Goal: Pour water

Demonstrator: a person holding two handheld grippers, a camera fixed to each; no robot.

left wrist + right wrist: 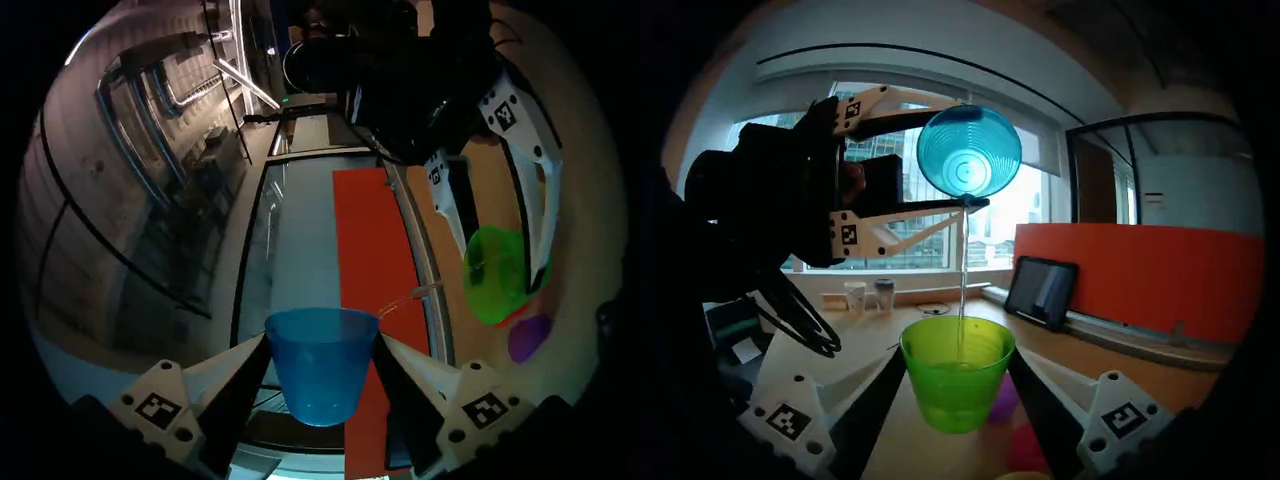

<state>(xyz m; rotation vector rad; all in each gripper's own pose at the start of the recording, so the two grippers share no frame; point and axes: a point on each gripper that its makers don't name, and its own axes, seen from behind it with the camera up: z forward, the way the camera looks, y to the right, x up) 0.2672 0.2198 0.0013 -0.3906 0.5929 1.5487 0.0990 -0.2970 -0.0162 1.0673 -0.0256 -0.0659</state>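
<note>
Clearance: the desk [872, 332] carries two paper cups [870, 295] at its back edge by the window. A tablet [1044, 292] stands near the orange partition [1152, 272].
Left tongs [322, 344]: narrowed, both fingers pressing the blue cup [320, 376], which is tipped above the green cup [958, 388].
Right tongs [958, 360]: clamped on the green cup, which is upright over the desk.
Contents: a water stream [962, 272] falls from the blue cup's rim into the green cup, which is partly filled.
</note>
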